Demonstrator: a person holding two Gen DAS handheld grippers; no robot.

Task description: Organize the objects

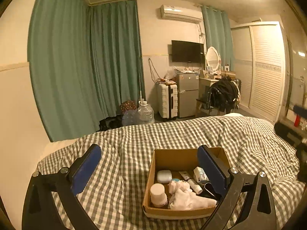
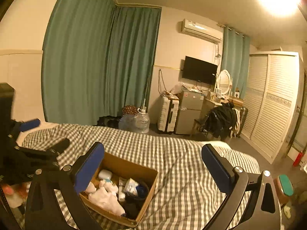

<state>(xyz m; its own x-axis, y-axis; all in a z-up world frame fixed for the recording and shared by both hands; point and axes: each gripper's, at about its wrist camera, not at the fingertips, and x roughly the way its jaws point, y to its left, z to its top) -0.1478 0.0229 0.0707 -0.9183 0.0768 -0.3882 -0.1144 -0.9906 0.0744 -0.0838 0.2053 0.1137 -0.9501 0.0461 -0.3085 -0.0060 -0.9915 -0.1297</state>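
Note:
An open cardboard box (image 1: 176, 154) (image 2: 132, 165) sits on the checked bedcover (image 1: 124, 163). It holds a white oval case (image 1: 164, 176), a tube (image 1: 191, 182), a crumpled white cloth (image 1: 189, 198), a capped jar (image 1: 158, 194), a small carton (image 1: 200, 174) and something dark. My left gripper (image 1: 149, 149) is open above the bed, with its right finger over the box's right side and nothing held. My right gripper (image 2: 153, 147) is open too and empty, with its left finger over the box's left edge. The left gripper (image 2: 46, 134) also shows at the left of the right wrist view.
The bed's far edge drops to a floor with water bottles (image 1: 145, 113), a white suitcase (image 1: 167, 100), a small fridge (image 1: 187, 94) and a chair draped in dark clothes (image 1: 222, 94). Green curtains (image 1: 86, 61) hang at the left and a louvred wardrobe (image 1: 266, 67) stands at the right.

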